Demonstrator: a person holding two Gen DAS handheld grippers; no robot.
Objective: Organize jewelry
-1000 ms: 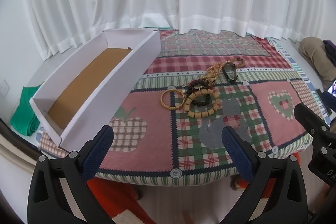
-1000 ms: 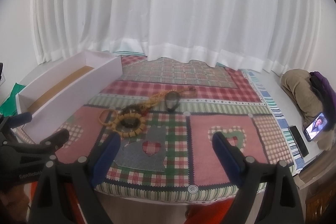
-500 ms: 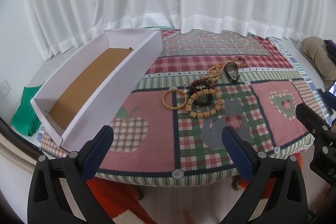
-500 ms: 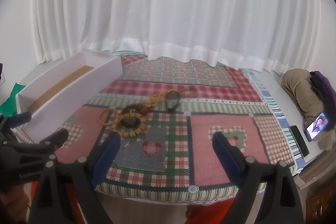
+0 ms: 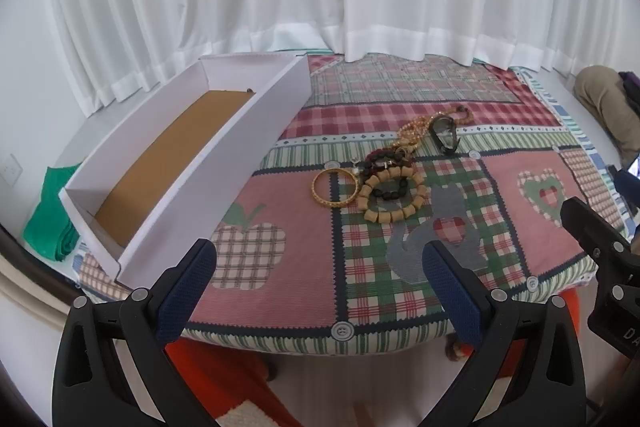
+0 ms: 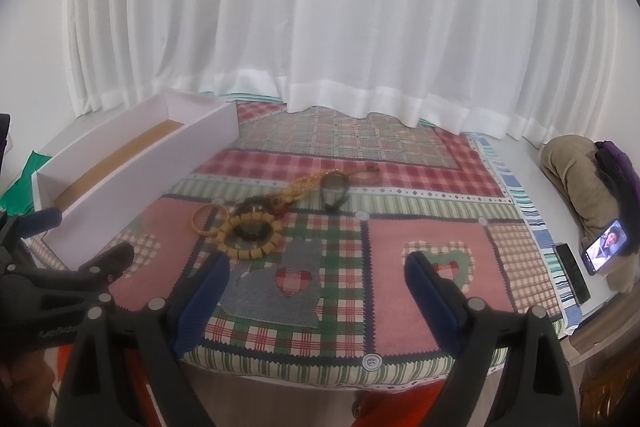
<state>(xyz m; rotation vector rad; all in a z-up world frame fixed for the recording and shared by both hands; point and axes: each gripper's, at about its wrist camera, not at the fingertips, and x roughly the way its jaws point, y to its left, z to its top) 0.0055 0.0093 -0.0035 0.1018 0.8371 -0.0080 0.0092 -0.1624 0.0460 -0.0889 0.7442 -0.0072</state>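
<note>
A tangle of jewelry lay on a patchwork quilt (image 5: 280, 267) as both handheld grippers hung over its near edge, each with fingers spread wide and holding nothing. The left gripper (image 5: 320, 287) faced the quilt's apple patch; the right gripper (image 6: 316, 287) faced the grey cat patch with the heart. At the near end of the tangle a gold bangle (image 5: 333, 189) touched a wooden bead bracelet (image 5: 394, 199), which ringed a dark bead bracelet (image 5: 390, 193). Beyond these, a gold bead necklace (image 5: 414, 135) trailed toward a dark oval pendant (image 5: 445, 137) (its material cannot be told). A long white box (image 5: 224, 163) with a brown floor stood left of the jewelry, well apart from it, along the quilt's left edge. White curtains (image 6: 340, 27) hung behind, and a lit phone (image 6: 606, 247) leaned off the quilt's right side.
</note>
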